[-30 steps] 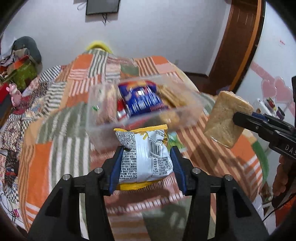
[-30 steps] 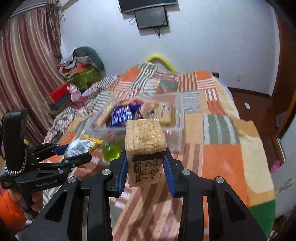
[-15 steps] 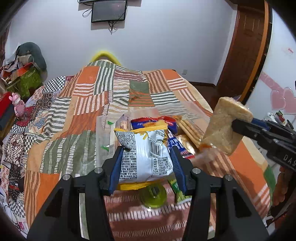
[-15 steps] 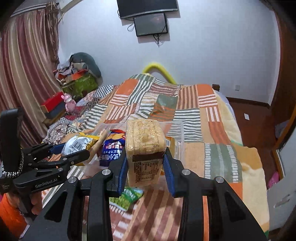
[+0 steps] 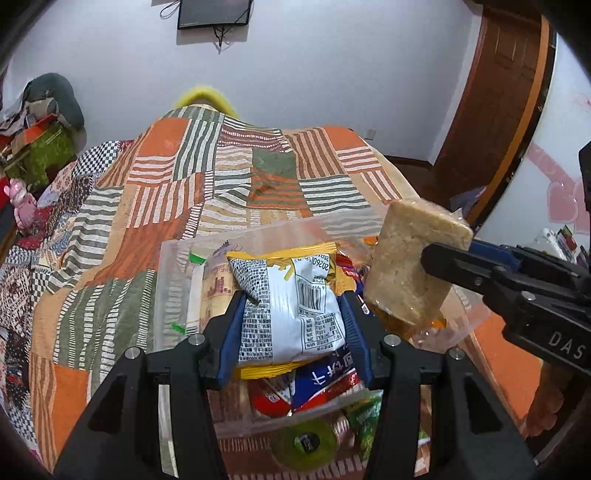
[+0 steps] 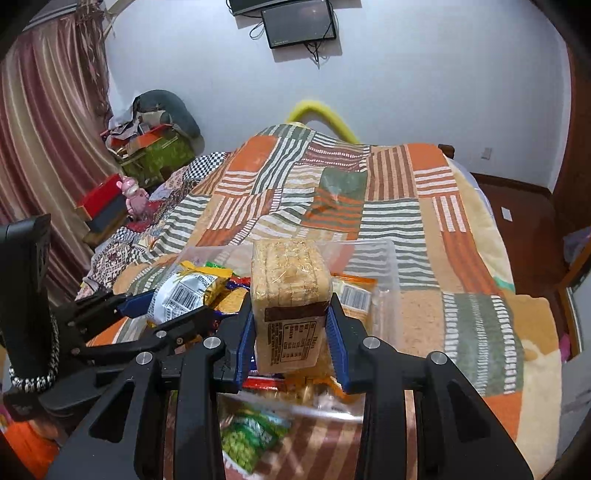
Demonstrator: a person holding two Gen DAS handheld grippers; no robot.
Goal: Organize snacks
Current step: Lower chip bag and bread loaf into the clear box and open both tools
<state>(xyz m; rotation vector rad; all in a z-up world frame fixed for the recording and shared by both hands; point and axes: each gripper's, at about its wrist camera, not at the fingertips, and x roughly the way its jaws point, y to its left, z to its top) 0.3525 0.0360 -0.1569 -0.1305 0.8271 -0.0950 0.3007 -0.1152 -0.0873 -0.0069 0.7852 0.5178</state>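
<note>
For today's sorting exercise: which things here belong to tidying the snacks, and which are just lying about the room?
Part of the job:
- chip bag in the left gripper
- biscuit pack in the right gripper
- clear box
- green pea packet

Just lying about:
- pink toy
- wall screen
- curtain

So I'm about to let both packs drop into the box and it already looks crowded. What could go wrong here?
1. The clear box is already piled with snacks, so the chip bag in the left tool may sit on top and slide out.
2. The wrapped cake in the right tool hangs near the box's right wall and could tip over it.
3. The two tools are close together and may bump.
</note>
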